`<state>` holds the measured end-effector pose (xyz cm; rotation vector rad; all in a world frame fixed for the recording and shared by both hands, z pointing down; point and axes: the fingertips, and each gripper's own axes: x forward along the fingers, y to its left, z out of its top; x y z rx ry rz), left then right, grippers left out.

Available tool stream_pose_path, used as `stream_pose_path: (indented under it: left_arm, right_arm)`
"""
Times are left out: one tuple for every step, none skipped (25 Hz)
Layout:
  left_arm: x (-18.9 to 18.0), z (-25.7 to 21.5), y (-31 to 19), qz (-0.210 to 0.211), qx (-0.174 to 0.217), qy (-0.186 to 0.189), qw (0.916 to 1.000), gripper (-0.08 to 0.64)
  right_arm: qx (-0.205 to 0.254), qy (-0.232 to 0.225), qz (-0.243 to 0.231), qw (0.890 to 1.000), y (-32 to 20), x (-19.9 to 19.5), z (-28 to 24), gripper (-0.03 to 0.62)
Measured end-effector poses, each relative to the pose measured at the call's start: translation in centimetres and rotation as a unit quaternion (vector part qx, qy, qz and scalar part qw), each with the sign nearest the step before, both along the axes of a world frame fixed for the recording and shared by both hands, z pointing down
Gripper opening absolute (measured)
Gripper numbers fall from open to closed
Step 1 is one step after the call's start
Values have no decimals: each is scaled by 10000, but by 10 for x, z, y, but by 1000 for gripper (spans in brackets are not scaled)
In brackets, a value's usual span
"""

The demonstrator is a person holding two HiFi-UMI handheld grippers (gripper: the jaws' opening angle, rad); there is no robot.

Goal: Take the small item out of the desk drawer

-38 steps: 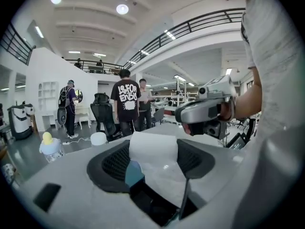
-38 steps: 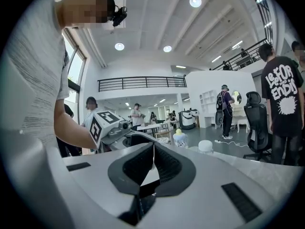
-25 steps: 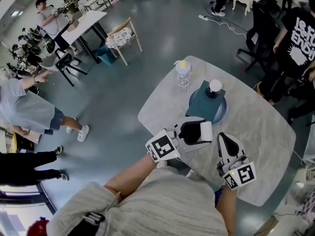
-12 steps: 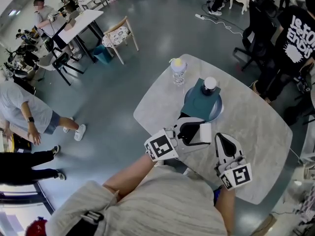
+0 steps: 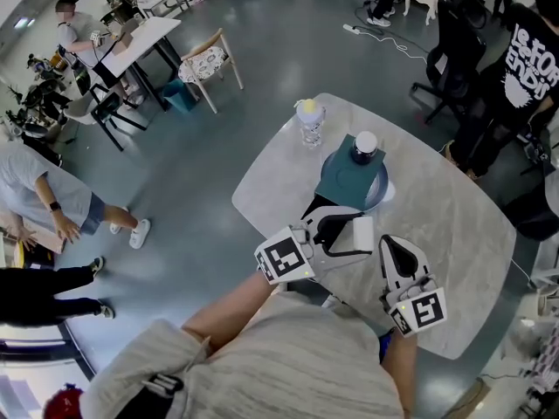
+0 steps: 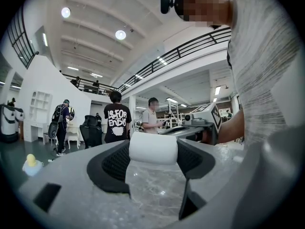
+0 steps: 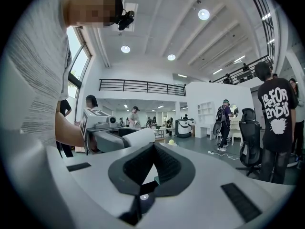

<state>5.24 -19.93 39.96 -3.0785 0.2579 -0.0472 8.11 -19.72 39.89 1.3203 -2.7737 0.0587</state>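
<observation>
Small item (image 6: 153, 148), white roll, lies crosswise, pinched end to end by my left gripper (image 5: 354, 234). Right gripper (image 7: 151, 168) closed, empty. Neither has moved since a second ago.

Bench (image 5: 454, 234) open to the right, crowded ahead of the left gripper

The plate (image 5: 382, 192), with a dark cloth and a dark bottle (image 5: 363, 151) on it, stands just beyond the left gripper (image 5: 354, 233), whose fingers clasp a white roll (image 5: 365, 231). A clear bottle (image 5: 308, 120) stands farther off, near the far edge. The right gripper (image 5: 392, 244), fingers together, has bare marble ahead and to its right. Only a narrow strip of bench lies between the two grippers.
</observation>
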Motion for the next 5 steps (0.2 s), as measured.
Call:
stream_pose_path:
  left_arm:
    - [1,0,2,6,-2,-4,10000,307]
    - [3,0,4,14,-3,-7,10000,307]
    - [5,0,6,22,-1,-8,10000,307]
    - [6,0,8,29,3,-6,10000,307]
    - [8,0,10,36,5,-6,10000,307]
  right_arm:
    - [-3,5,1,10000,2,1,0,8]
    - [-7,8,2,10000,4,3,0,8]
    - [-11,9,3,10000,7,4,0,8]
    - [-13,8,3,10000,9,6,1,8]
    - [-15,7,3,10000,11,7,1,8]
